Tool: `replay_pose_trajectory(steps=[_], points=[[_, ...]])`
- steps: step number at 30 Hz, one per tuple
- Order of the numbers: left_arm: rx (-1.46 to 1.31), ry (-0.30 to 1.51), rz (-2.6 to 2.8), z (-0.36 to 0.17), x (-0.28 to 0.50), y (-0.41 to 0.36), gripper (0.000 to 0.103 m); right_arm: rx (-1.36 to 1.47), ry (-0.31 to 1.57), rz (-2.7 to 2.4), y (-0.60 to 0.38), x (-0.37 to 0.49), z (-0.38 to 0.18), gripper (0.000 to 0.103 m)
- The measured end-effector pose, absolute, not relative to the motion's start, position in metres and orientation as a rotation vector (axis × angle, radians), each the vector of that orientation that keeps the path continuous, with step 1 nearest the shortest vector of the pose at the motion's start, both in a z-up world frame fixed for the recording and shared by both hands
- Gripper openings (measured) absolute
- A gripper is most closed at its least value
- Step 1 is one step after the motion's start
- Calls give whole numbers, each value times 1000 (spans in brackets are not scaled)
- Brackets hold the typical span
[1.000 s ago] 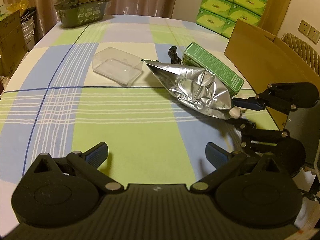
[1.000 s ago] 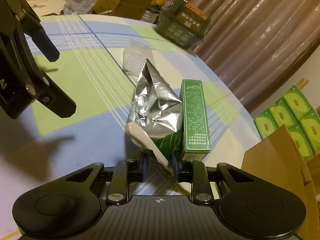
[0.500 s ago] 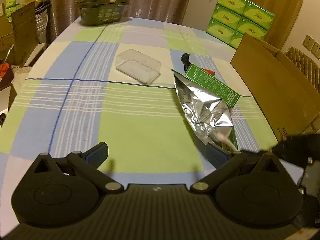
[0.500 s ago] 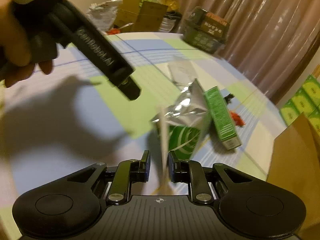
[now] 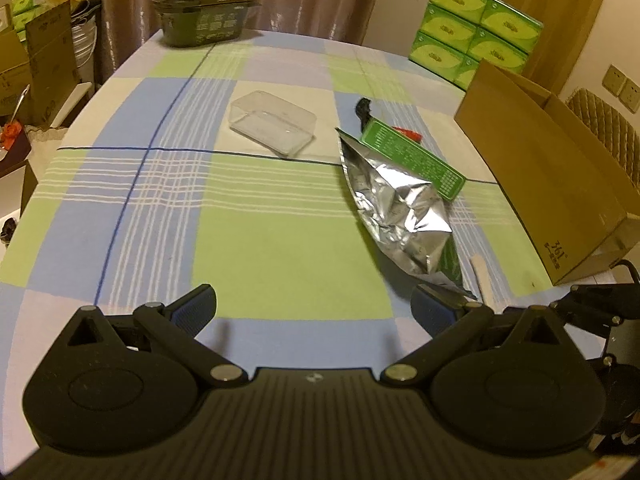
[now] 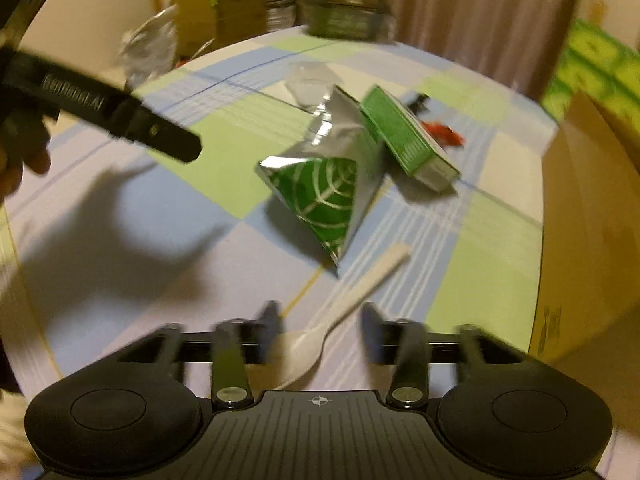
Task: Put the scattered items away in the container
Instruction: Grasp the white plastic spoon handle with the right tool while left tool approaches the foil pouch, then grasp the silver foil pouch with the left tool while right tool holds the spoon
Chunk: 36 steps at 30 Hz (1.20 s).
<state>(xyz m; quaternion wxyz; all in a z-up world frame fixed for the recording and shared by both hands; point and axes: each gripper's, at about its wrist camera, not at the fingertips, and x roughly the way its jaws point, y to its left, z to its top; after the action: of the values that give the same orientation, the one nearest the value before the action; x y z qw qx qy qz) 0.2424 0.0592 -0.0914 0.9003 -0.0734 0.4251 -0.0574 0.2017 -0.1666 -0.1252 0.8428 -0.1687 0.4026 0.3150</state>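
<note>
Right gripper (image 6: 320, 330): jaws just opened, partly apart; a white plastic spoon (image 6: 340, 312) is seen between them, bowl at lower centre, handle running to the upper right. Whether the pads touch it cannot be told through the blur; it is judged released onto the checked tablecloth (image 6: 200, 152).

Left gripper (image 5: 312, 308): fingers spread wide, nothing held, kept clear above the cloth at lower centre.

Foil pouch (image 6: 320, 184): at frame centre, crumpled, its tip near the spoon's handle end.

Green carton (image 6: 404, 136): upper right of the pouch, touching it, lying flat.

Clear plastic tub (image 5: 272, 122): upper centre in the left view, well apart from the rest.

Cardboard box (image 5: 552, 168): right edge, open-topped, judged the intended container; nothing is seen in it, the interior being hidden.
</note>
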Motion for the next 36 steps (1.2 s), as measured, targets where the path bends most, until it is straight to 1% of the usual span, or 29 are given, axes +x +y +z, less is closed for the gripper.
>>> replay_pose_trajectory(steps=[1,5,9,14,15,17,18,19,20,21,25,29,36], points=[[-145,881,-123,-91,243,57,102,-325,857,650,-172,200,-125,61],[-131,875,-138,-88,249,46,102,-208,903,610,-188,188,-124,61],[-114,870,-154,-85,254,37,102,-270,853,588,-185,166,-124,61],[-96,871,-163,-82,255,29,102,-307,813,542,-187,159,-126,60],[-93,871,-162,-82,255,28,102,-300,815,542,-189,158,-126,59],[-90,872,-161,-82,255,27,102,-271,822,543,-192,156,-126,49],[-89,873,-162,-82,255,26,102,-258,826,541,-193,157,-127,47],[-88,874,-163,-82,255,25,102,-245,828,537,-195,157,-127,41],[-84,875,-164,-81,255,25,102,-234,829,535,-196,156,-126,30],[-80,876,-164,-81,255,24,102,-227,827,529,-196,156,-126,28],[-77,882,-167,-82,253,20,102,-187,823,493,-204,157,-123,28],[-74,880,-176,-82,257,13,102,-186,777,420,-215,167,-117,28],[-79,866,-219,-83,286,-14,102,-197,738,393,-218,195,-117,27]])
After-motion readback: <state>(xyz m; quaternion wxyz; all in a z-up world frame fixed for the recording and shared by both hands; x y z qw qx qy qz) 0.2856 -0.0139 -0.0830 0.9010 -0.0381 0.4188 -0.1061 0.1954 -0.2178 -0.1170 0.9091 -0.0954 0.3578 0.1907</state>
